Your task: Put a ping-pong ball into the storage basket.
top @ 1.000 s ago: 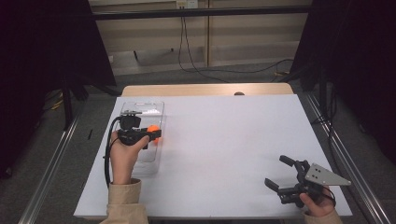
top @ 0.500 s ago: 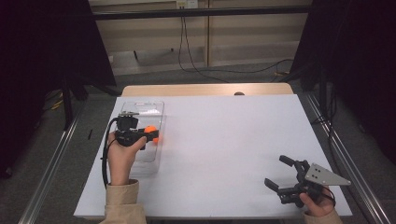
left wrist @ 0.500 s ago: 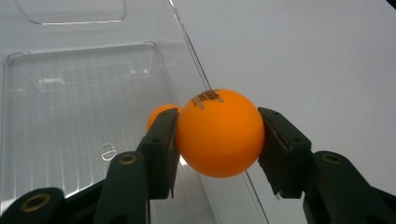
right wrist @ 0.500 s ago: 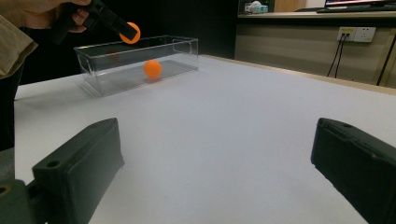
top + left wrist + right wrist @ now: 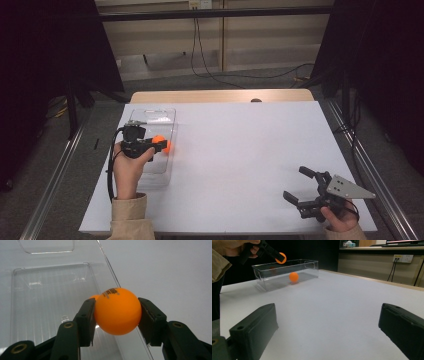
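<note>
An orange ball is clamped in the left gripper, held above the rim of a clear bin. The right gripper, jaws wide, is kept over the white table. Dark curtains flank the grey floor.

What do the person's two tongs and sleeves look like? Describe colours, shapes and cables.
Both tongs are black with blocky jaws. A black cable loops from the left tongs; the right tongs carry a grey three-cornered plate. The sleeves are beige.
</note>
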`<state>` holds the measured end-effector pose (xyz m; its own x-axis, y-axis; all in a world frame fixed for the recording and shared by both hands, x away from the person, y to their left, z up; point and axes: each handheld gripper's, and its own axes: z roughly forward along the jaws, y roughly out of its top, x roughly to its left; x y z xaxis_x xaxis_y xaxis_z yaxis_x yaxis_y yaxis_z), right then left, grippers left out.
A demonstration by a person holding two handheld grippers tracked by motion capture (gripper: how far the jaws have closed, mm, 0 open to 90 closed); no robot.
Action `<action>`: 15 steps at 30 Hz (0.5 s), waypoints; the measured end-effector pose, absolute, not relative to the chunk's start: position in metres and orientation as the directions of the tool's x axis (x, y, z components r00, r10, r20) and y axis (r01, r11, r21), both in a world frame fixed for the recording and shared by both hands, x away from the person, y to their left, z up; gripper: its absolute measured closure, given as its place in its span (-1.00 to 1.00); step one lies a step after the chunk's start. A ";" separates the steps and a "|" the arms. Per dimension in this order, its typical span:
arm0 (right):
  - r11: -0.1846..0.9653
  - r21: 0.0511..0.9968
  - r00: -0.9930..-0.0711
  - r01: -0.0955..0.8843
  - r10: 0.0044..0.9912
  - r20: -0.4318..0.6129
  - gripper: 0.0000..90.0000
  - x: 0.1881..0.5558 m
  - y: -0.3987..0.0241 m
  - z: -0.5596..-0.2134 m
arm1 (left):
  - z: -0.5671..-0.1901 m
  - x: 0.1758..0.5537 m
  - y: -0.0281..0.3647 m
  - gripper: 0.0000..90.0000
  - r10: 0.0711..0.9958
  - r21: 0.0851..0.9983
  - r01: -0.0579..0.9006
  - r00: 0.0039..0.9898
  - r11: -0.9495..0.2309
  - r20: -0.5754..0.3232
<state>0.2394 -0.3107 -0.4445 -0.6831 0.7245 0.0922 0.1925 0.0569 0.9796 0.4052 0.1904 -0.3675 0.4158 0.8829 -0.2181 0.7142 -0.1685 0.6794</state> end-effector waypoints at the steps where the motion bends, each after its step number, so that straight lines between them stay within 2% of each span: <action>1: 0.058 0.980 -0.683 0.192 0.724 0.091 -0.96 0.239 -0.311 -0.445 | -0.367 0.405 0.191 0.13 0.884 0.681 0.713 0.414 -0.166 -0.217; 15: 0.058 0.980 -0.683 0.192 0.725 0.091 -0.96 0.239 -0.310 -0.445 | -0.372 0.405 0.201 0.13 0.901 0.684 0.715 0.381 -0.147 -0.205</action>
<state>0.2394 -0.3105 -0.4446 -0.6832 0.7246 0.0907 0.1919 0.0584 0.9797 0.4047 0.2012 -0.3721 0.3813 0.9015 -0.2048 0.7148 -0.1470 0.6837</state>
